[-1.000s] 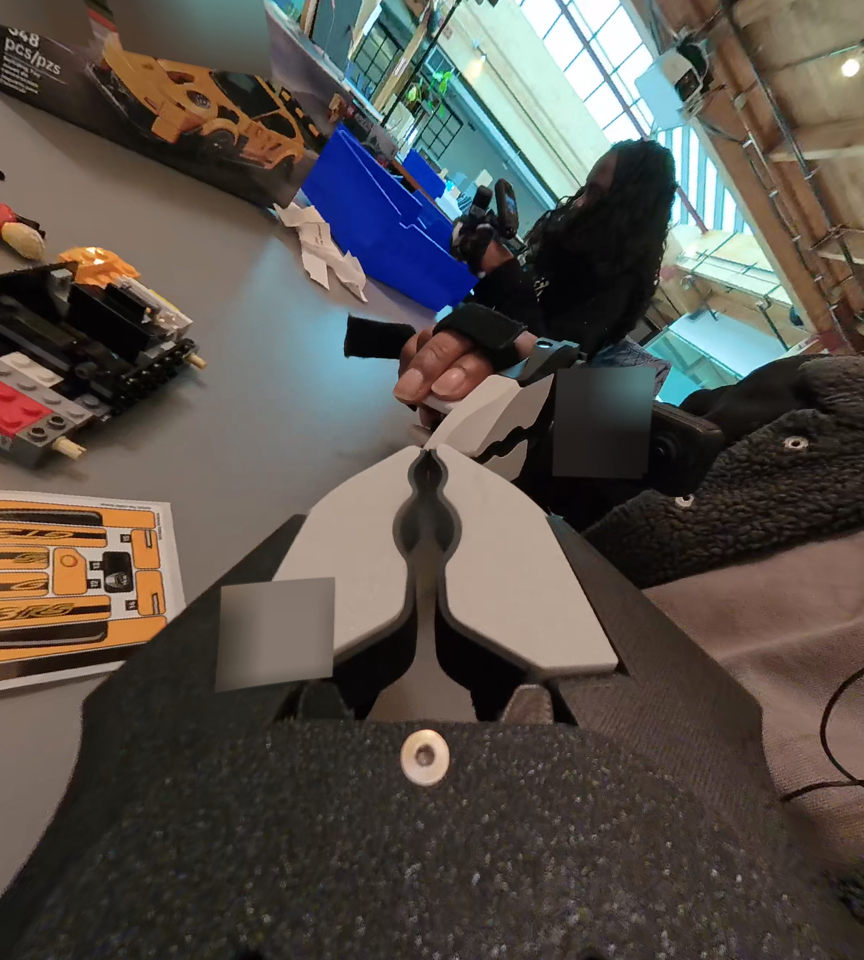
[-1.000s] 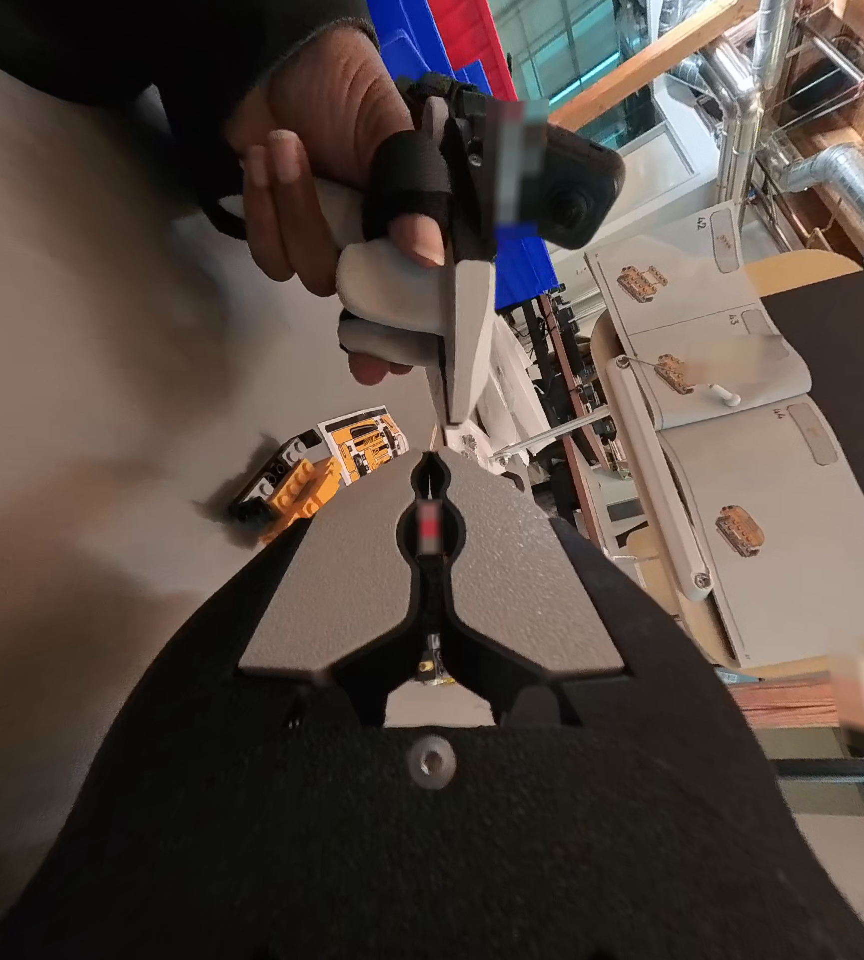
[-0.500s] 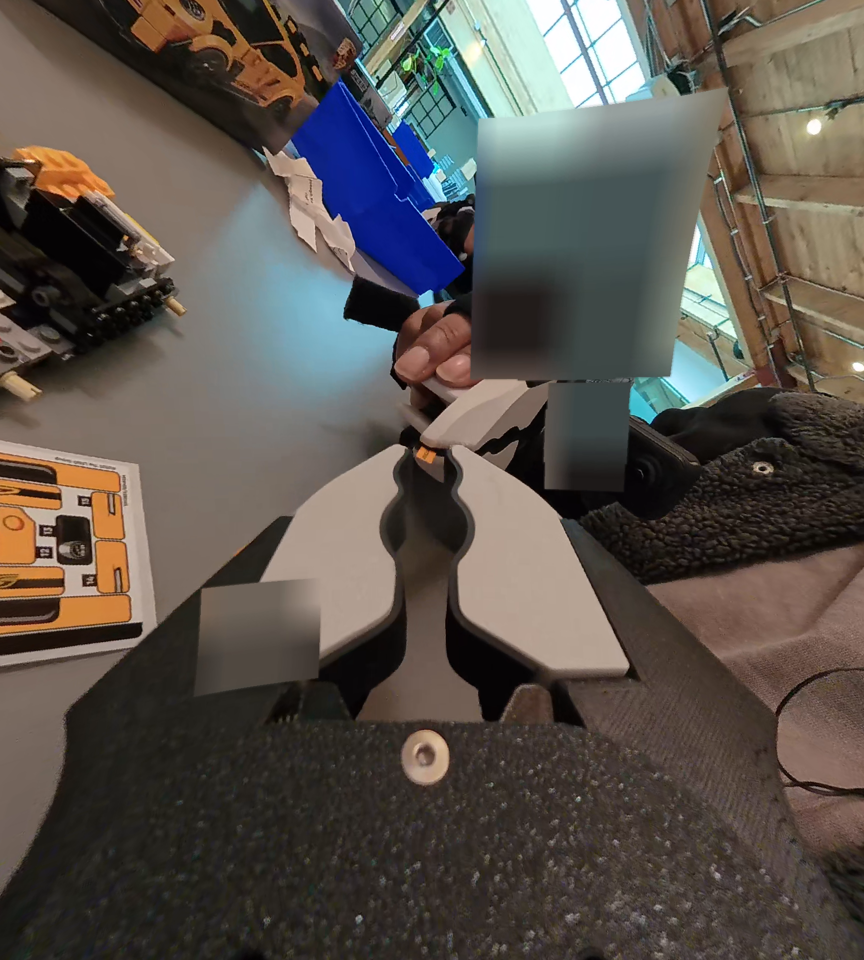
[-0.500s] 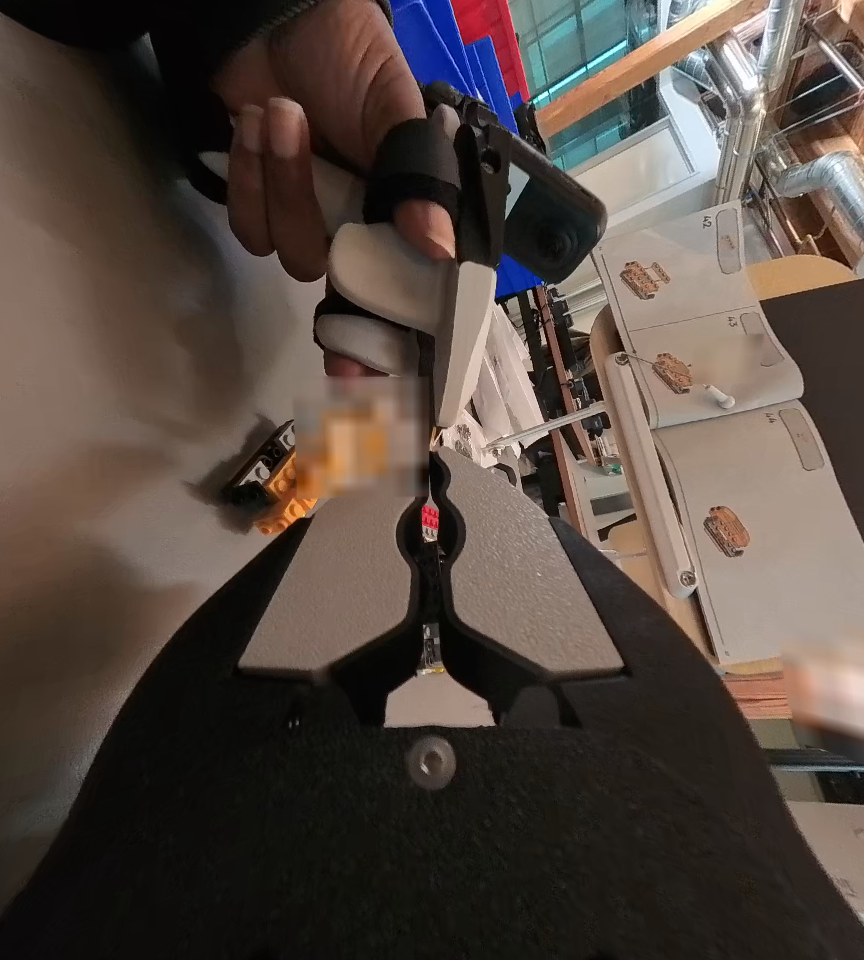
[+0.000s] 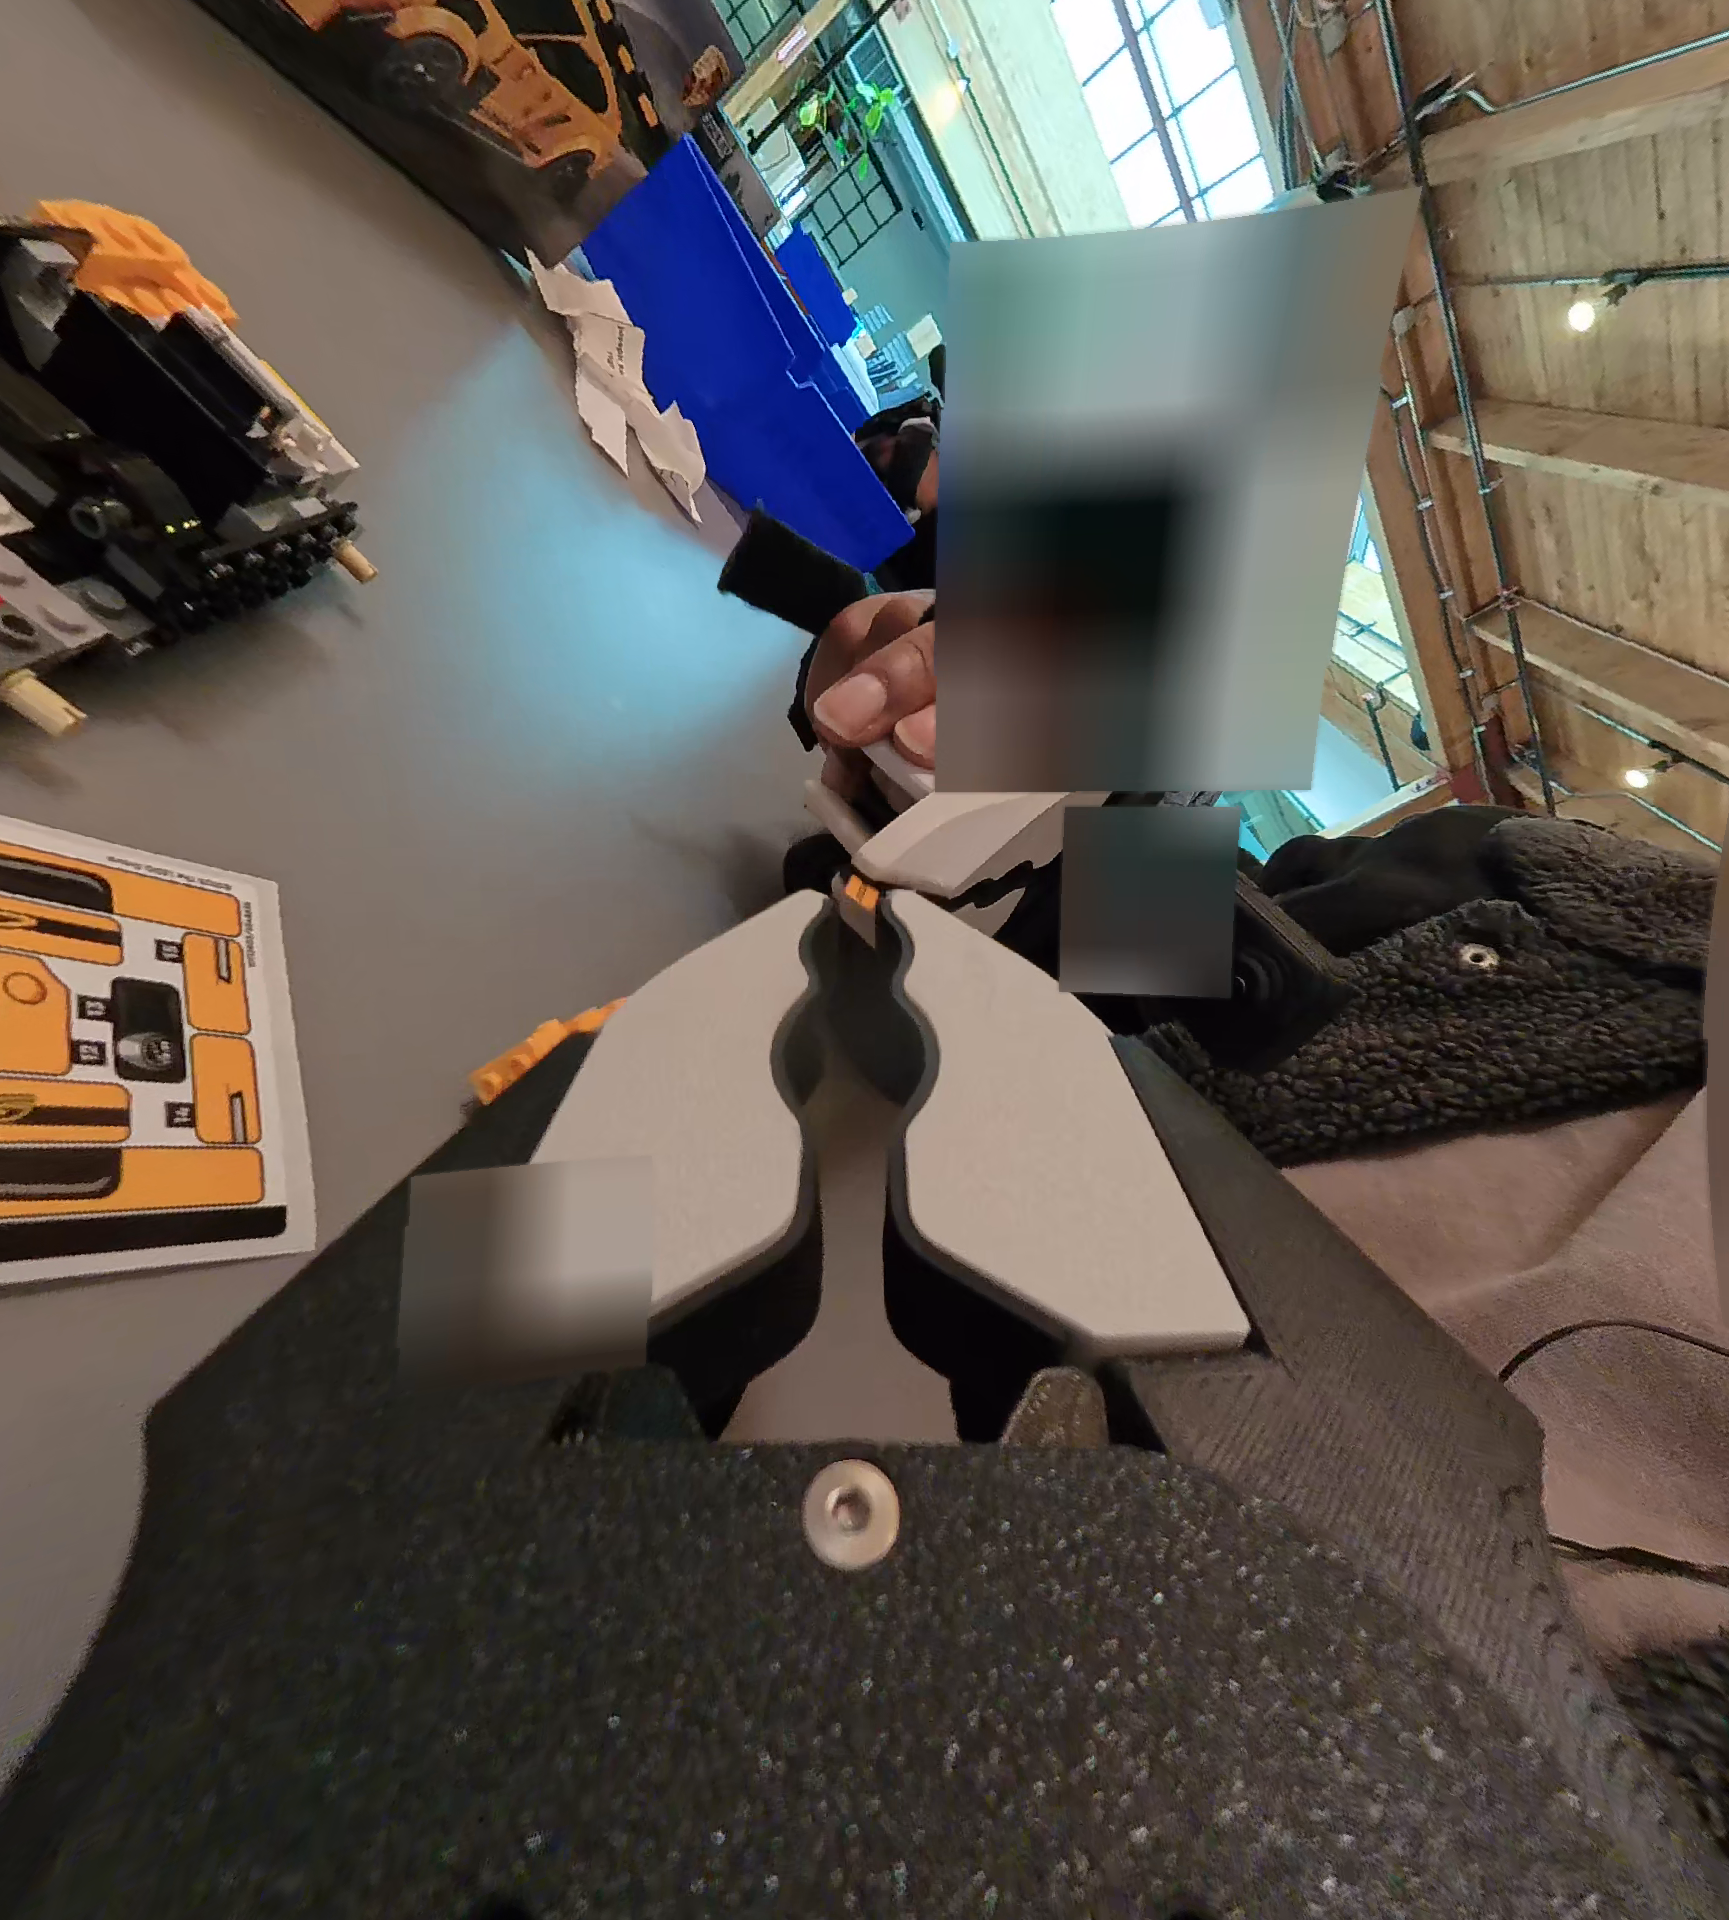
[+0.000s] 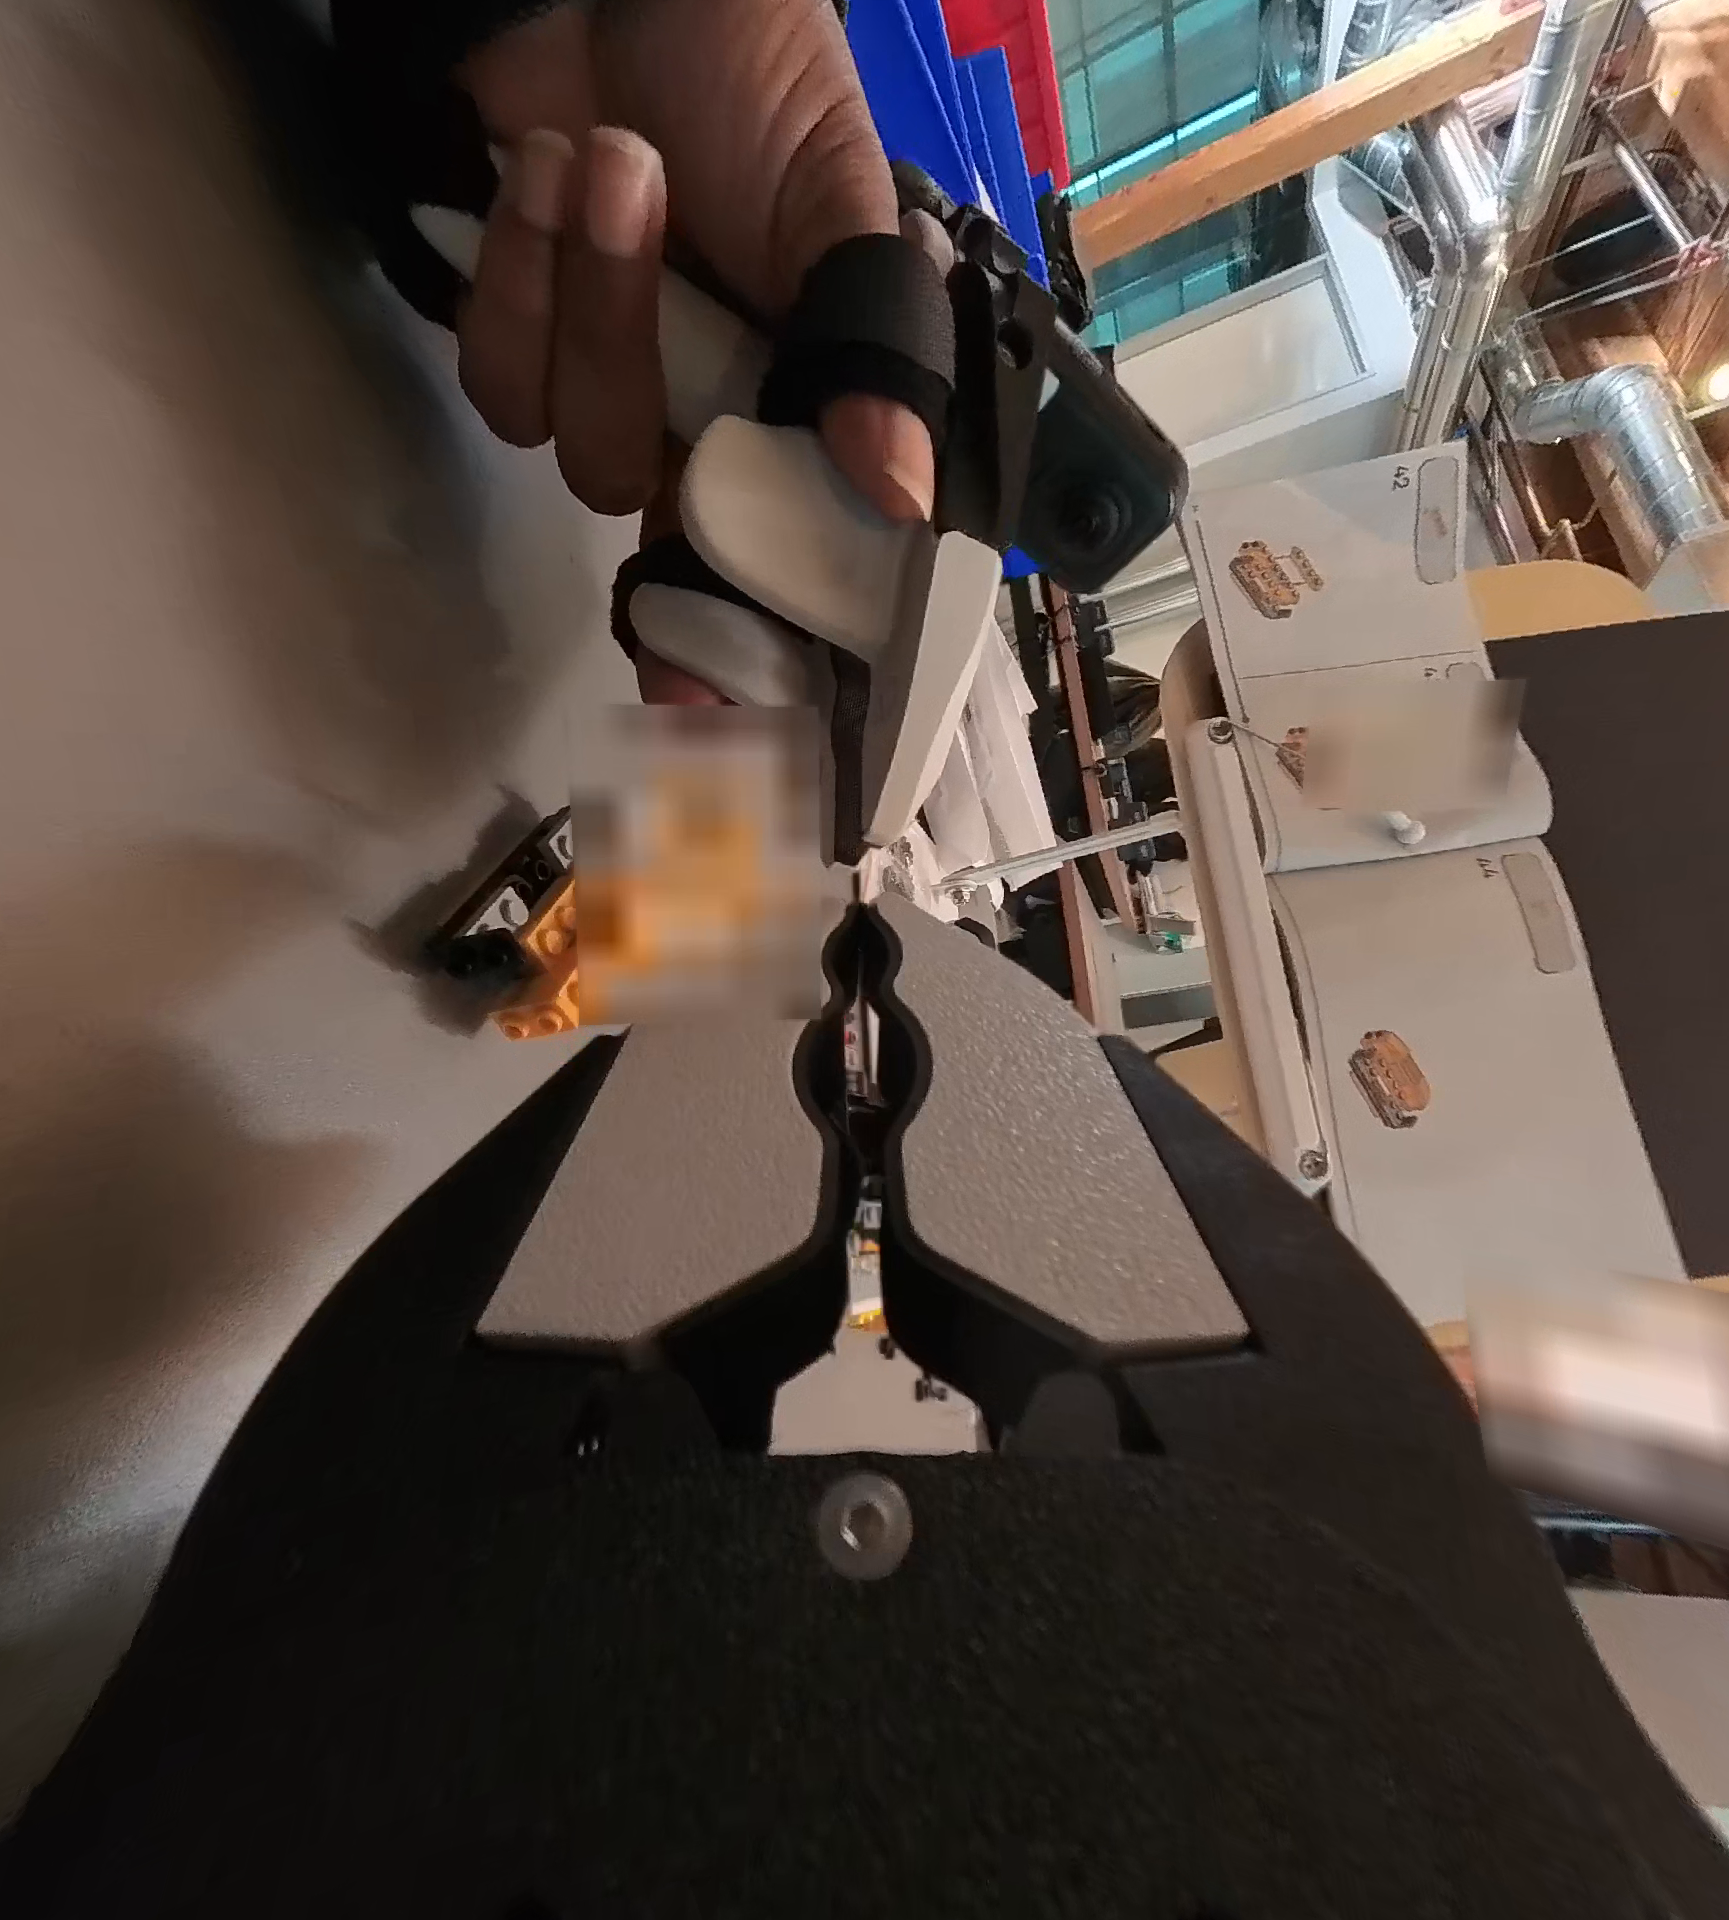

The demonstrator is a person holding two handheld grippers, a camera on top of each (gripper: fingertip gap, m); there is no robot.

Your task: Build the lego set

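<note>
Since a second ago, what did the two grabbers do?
The left gripper opened a little, and the two grippers came together tip to tip. An orange piece now sits at the left tips, where the right gripper meets them; who holds it is unclear. The right one stayed shut. The car and sticker sheet lie unmoved on the table.

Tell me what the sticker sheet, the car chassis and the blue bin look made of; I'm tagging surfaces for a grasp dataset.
Sticker sheet: seemingly thin coated paper, lying flat, with printed orange and black decals on a white border. Car chassis: moulded hard plastic bricks, semi-glossy, with studs visible on the grey and red plates. Blue bin: probably rigid plastic, smooth and uniformly coloured with straight walls; corrugated board can't be ruled out.
</note>
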